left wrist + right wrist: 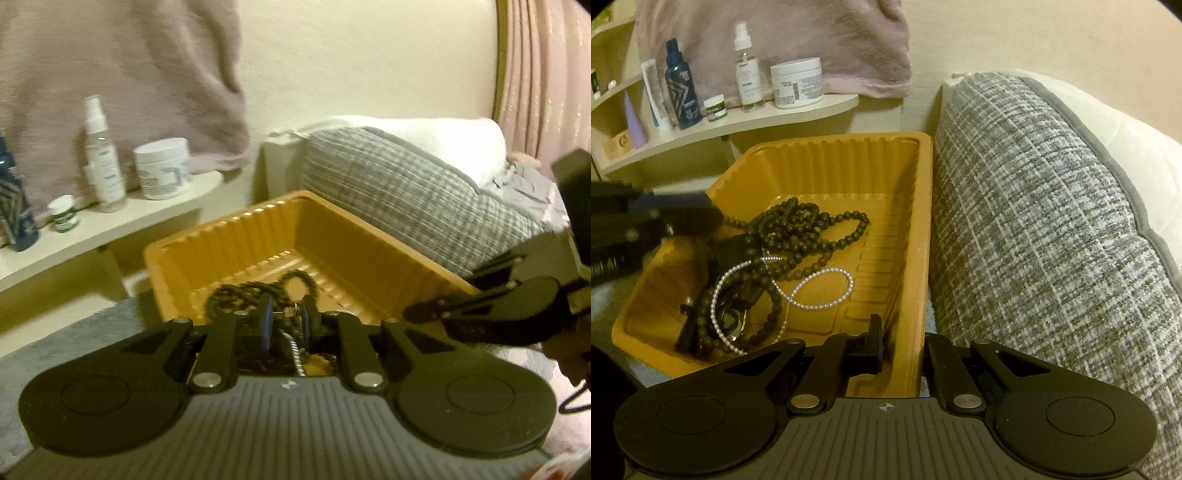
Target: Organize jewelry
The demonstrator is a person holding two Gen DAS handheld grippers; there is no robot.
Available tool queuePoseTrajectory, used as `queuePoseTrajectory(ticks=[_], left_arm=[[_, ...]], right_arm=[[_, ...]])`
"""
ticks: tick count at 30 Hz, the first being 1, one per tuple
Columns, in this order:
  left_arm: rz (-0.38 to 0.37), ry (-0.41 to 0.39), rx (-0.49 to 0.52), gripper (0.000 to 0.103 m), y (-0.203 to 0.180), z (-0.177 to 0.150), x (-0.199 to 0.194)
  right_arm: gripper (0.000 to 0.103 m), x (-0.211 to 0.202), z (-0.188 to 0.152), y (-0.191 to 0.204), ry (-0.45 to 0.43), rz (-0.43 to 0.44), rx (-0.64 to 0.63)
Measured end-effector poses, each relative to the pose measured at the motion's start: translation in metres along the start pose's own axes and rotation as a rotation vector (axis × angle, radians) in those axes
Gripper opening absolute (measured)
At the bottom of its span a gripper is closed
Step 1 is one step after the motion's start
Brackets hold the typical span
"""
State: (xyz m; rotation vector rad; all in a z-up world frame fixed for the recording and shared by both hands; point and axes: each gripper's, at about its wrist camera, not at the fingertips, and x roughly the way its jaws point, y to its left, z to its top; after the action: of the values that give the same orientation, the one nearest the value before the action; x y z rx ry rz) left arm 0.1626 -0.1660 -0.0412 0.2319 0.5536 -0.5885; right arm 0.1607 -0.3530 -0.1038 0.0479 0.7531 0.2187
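An orange plastic tray [831, 139] lies beside a grey cushion. In it are a long dark bead necklace [805, 229], a white pearl strand [820, 291] and a black watch [733, 317]. My right gripper [901, 334] is shut on the tray's right wall, one finger inside and one outside. My left gripper [287, 311] hovers over the tray's [221, 225] near edge, its blue pads almost together on a silvery chain [294, 352] that hangs below them. The dark beads [255, 291] lie just beyond it. In the right wrist view the left gripper [701, 219] is a blur at the tray's left rim.
A grey woven cushion [1034, 221] and a white pillow [424, 136] press against the tray's right side. A cream shelf [757, 117] behind it carries a spray bottle [748, 70], a white jar [797, 83] and other bottles. A pinkish towel [798, 40] hangs above.
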Motion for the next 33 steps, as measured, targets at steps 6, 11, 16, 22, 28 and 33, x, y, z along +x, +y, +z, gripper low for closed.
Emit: queuePoseTrajectory(ticks=[6, 11, 16, 22, 28, 33], left_arm=[[-0.015, 0.028, 0.019, 0.014, -0.013, 0.0, 0.012], [-0.018, 0.05, 0.05, 0.015, -0.021, 0.0, 0.018], [-0.008, 0.055, 0.069, 0.035, -0.024, -0.002, 0.018], [0.056, 0.018, 0.043, 0.039, -0.011, -0.008, -0.003], [0.139, 0.002, -0.051, 0.041, 0.017, -0.018, -0.034], [0.204, 0.001, -0.119, 0.046, 0.038, -0.028, -0.055]], right_arm=[[0.005, 0.005, 0.001, -0.007, 0.0, 0.028, 0.006], [0.005, 0.006, -0.001, -0.009, -0.007, 0.039, 0.014], [0.005, 0.004, -0.002, -0.01, -0.017, 0.044, 0.016], [0.005, -0.001, -0.005, -0.013, -0.029, 0.056, 0.042], [0.005, -0.005, -0.008, -0.017, -0.053, 0.068, 0.086], [0.008, -0.009, -0.011, -0.017, -0.072, 0.076, 0.1]])
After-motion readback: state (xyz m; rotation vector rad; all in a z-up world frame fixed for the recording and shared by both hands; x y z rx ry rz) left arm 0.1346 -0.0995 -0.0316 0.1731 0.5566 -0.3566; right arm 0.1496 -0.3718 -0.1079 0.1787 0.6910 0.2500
